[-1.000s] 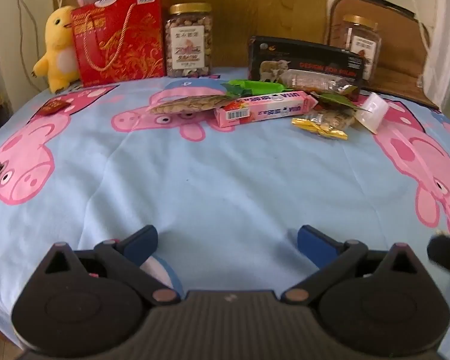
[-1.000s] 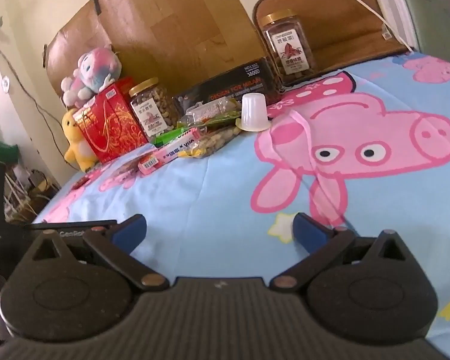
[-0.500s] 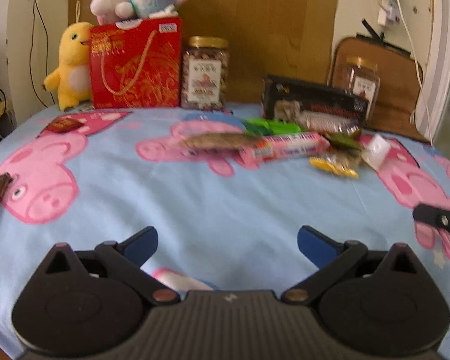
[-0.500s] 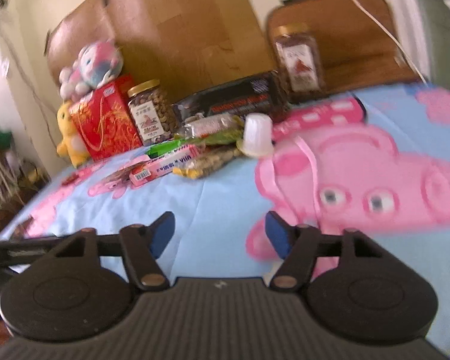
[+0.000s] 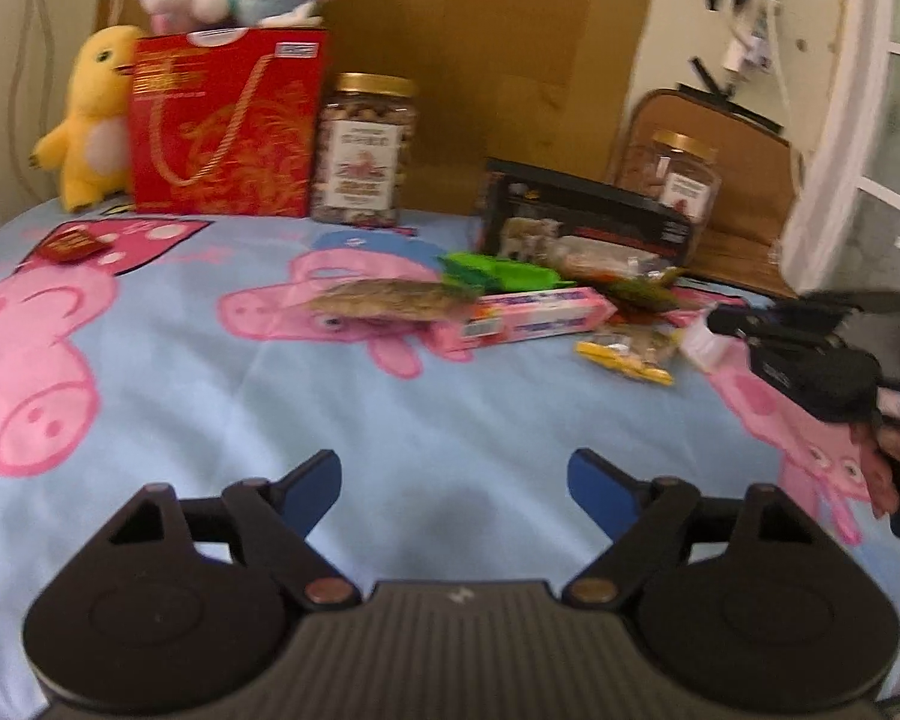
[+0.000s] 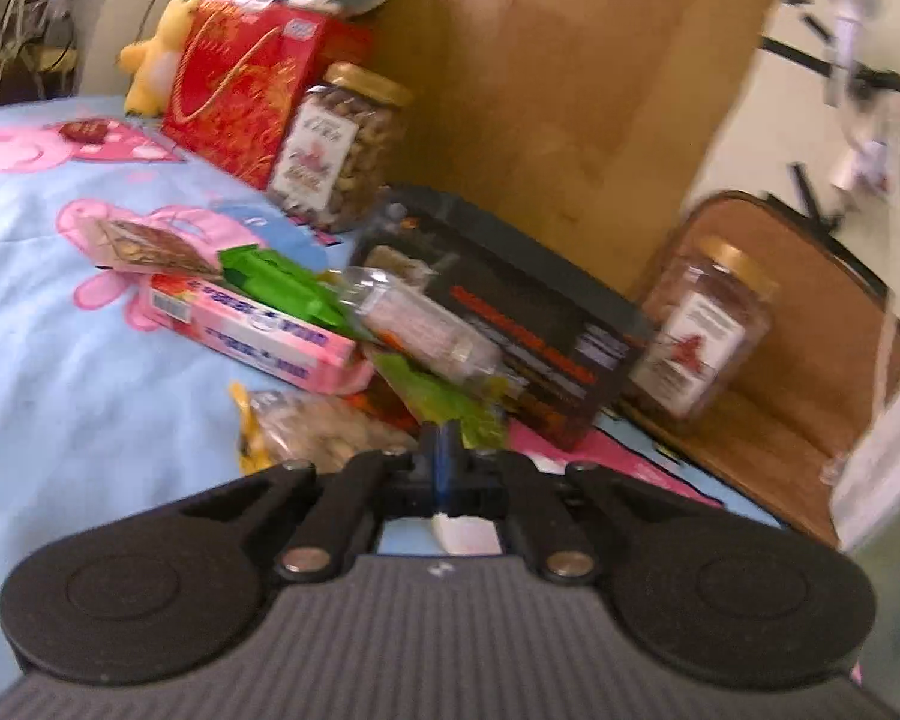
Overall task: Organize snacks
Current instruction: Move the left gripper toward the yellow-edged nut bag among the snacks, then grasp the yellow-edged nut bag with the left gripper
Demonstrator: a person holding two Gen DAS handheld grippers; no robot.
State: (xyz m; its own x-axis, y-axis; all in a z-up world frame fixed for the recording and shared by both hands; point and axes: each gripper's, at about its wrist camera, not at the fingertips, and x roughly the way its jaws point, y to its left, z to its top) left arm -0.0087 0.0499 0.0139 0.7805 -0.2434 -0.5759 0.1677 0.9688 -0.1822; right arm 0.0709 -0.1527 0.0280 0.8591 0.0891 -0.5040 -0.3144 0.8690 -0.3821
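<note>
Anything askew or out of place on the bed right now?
Yes: the loose snacks lie heaped crisscross by the black box. The green packet and clear pack overlap the pink box. A small red packet lies alone, far left.

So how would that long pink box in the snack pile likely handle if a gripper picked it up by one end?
The pink box looks like thin cardboard with crisp edges, so probably stiff and light. Being long, it may droop or twist from an end grip. A brown packet rests on one end and would likely slide off.
</note>
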